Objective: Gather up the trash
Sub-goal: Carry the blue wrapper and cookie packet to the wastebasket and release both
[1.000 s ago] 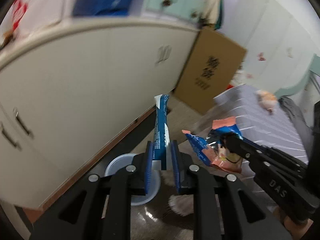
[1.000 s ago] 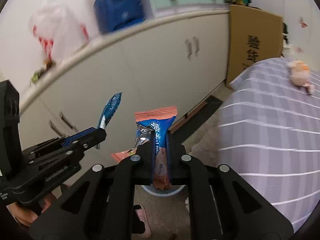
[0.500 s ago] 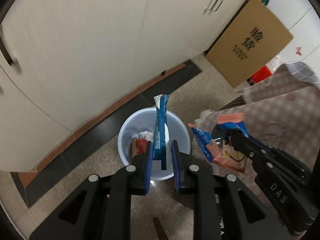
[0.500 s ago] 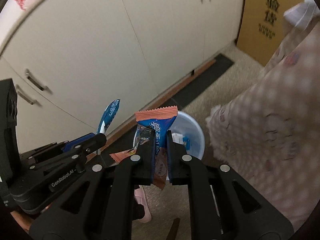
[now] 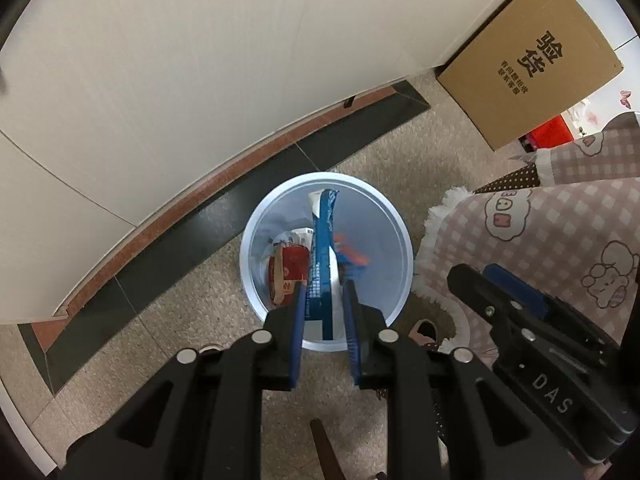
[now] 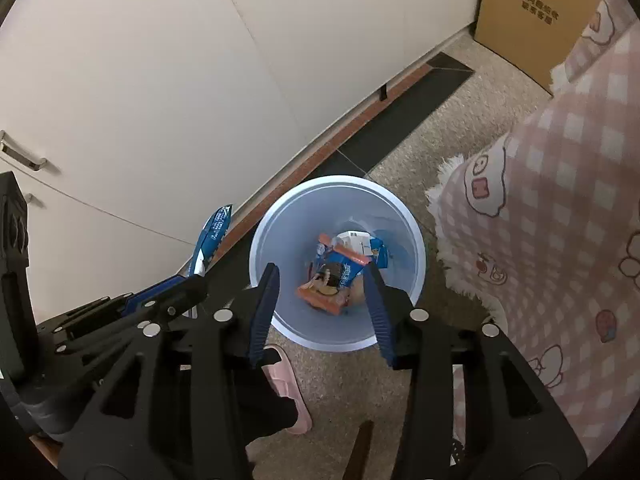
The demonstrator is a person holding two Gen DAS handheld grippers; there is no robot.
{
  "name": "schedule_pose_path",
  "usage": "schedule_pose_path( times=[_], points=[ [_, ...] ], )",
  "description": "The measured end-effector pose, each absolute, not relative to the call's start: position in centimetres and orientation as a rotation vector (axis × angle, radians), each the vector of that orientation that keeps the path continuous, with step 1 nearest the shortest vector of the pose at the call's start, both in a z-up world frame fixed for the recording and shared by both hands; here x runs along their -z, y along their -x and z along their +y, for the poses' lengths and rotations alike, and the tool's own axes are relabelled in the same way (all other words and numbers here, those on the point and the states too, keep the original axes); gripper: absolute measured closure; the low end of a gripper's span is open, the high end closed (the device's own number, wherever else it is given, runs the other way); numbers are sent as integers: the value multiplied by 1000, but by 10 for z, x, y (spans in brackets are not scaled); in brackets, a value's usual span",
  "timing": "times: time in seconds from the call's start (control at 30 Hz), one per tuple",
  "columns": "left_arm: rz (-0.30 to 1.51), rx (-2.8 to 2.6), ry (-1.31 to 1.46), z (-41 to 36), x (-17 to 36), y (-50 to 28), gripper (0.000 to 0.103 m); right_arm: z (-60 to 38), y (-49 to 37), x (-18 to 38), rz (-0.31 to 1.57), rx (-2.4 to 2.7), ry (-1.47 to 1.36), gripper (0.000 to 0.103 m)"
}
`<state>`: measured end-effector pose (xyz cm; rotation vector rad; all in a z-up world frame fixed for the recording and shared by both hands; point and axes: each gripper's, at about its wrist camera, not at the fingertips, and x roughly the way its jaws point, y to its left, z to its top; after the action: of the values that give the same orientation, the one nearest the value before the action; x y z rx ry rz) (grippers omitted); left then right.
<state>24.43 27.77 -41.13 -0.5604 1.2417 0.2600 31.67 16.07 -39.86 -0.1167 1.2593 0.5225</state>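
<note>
A pale blue bin (image 5: pixel 400 236) (image 6: pixel 412 236) stands on the floor below both grippers. My left gripper (image 5: pixel 325 300) is shut on a long blue and white wrapper (image 5: pixel 323 256) that stands upright over the bin's mouth; the same wrapper (image 6: pixel 212 236) shows at the left of the right wrist view. My right gripper (image 6: pixel 322 280) hangs over the bin with its jaws opening and nothing pressed between them. The orange and blue snack wrapper (image 6: pixel 332 280) lies loose inside the bin, blurred in the left wrist view (image 5: pixel 350 254). A red wrapper (image 5: pixel 288 272) lies at the bin's bottom.
White cabinet doors (image 5: pixel 200 60) with a brown and black plinth run behind the bin. A cardboard box (image 5: pixel 532 60) leans at the upper right. A pink checked cloth with a fringed edge (image 6: pixel 560 220) hangs right of the bin. A pink slipper (image 6: pixel 288 380) lies near its front.
Both grippers dropped and tilted down over the bin. My right gripper's jaws parted and the orange and blue wrapper fell into the bin. My left gripper kept its hold.
</note>
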Motion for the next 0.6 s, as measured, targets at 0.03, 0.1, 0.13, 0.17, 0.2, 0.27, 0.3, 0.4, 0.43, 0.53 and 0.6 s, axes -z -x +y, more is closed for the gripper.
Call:
schedule_pose_path(
  times=[0.03, 0.1, 0.13, 0.17, 0.2, 0.27, 0.3, 0.4, 0.43, 0.53, 0.6],
  points=[
    [1244, -259, 559, 277, 413, -246, 85, 160, -316, 400, 1261, -519, 117, 58],
    [1249, -253, 559, 276, 413, -247, 85, 159, -317, 402, 1263, -513, 110, 58],
    [1250, -250, 561, 275, 413, -249, 85, 158, -318, 401, 1263, -509, 107, 57],
    [1251, -247, 560, 274, 413, -251, 85, 157, -318, 401, 1263, -507, 106, 57],
    [1252, -244, 558, 273, 413, -253, 85, 157, -315, 397, 1261, -507, 104, 57],
    [1254, -238, 554, 270, 413, -256, 85, 156, -315, 394, 1255, -504, 103, 56],
    [1254, -233, 553, 269, 412, -258, 85, 154, -315, 391, 1254, -502, 101, 55],
    [1255, -224, 546, 265, 410, -262, 85, 150, -315, 385, 1245, -503, 96, 54],
    [1253, -222, 545, 264, 409, -264, 85, 148, -316, 383, 1242, -502, 93, 54],
    [1249, -217, 538, 259, 405, -267, 85, 142, -316, 376, 1228, -498, 80, 54],
    [1247, -210, 536, 257, 402, -269, 85, 138, -316, 370, 1217, -497, 72, 53]
  ],
)
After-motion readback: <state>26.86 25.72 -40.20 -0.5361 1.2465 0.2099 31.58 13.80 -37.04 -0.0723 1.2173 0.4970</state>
